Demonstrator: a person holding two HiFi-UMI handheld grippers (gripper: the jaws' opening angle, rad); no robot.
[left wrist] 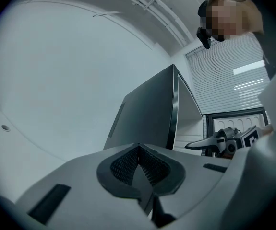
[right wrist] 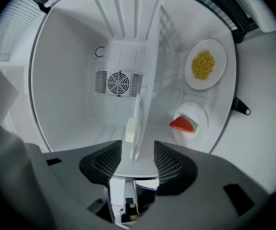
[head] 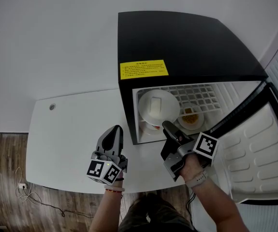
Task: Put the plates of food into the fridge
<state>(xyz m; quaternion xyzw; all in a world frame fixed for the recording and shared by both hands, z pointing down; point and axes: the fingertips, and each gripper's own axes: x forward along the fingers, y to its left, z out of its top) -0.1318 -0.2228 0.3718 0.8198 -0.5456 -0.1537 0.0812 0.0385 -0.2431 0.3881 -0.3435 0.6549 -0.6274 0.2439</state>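
Left of the fridge (head: 187, 47), the left gripper (head: 115, 130) hovers over the white table (head: 66, 139), its jaws pressed together on nothing. At the fridge's open front, the right gripper (head: 168, 126) has its jaws spread wide. The near rim of a white plate (head: 157, 105) sits between the pads without being pinched. This plate carries a pale slab of food and lies on the fridge's wire shelf (head: 204, 96). Lower in the fridge are a plate with a red wedge (right wrist: 189, 123) and, further right, a plate of yellow food (head: 191, 116).

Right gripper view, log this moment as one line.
right gripper: open, plate rim between jaws | left gripper: shut, empty | fridge: open, holds yellow-food plate, red-food plate
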